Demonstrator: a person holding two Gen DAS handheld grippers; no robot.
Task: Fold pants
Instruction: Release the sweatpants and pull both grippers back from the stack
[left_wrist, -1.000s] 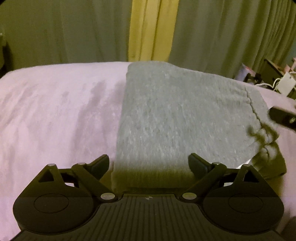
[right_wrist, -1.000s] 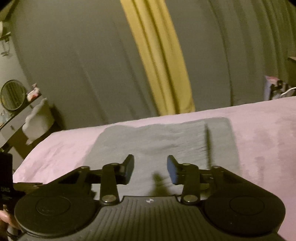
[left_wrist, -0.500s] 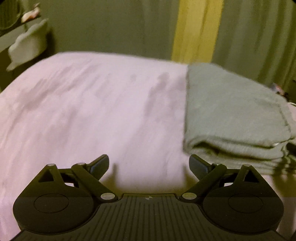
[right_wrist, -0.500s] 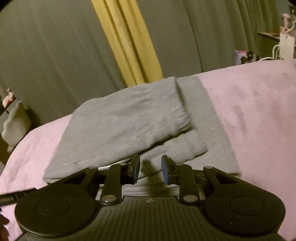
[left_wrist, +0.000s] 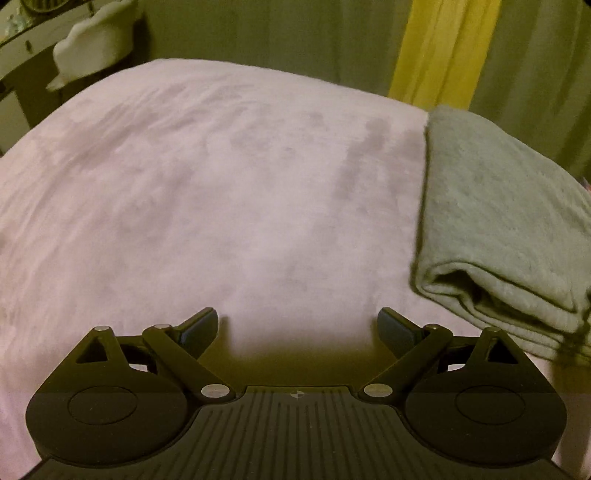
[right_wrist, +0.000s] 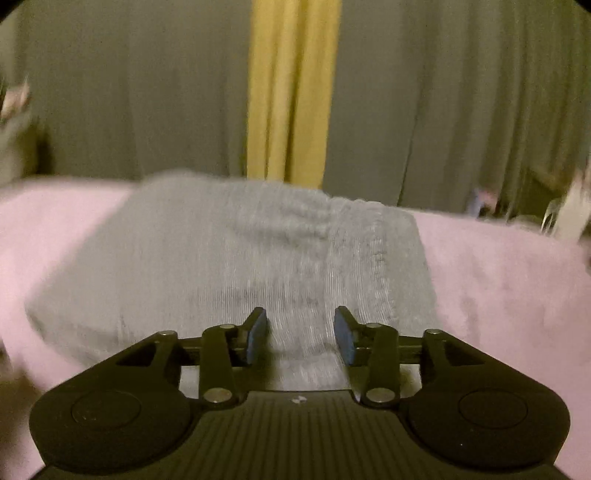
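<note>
The grey pants (left_wrist: 495, 221) lie folded in a stack of layers on the pink bedspread (left_wrist: 207, 192), at the right of the left wrist view. My left gripper (left_wrist: 298, 328) is open and empty over bare bedspread, left of the stack. In the right wrist view the pants (right_wrist: 229, 258) fill the middle, with the ribbed waistband on the right. My right gripper (right_wrist: 301, 332) is open just above the near edge of the pants; nothing is held between its blue pads (right_wrist: 258, 332). This view is blurred.
Grey-green curtains with a yellow strip (right_wrist: 291, 92) hang behind the bed. A dresser with a white cloth (left_wrist: 92, 44) stands at the far left. Small items (right_wrist: 569, 206) sit beyond the bed's right edge.
My left gripper has swung left, off the pants and over bare bedspread. My right gripper has opened wider and turned to face the folded pants squarely.
</note>
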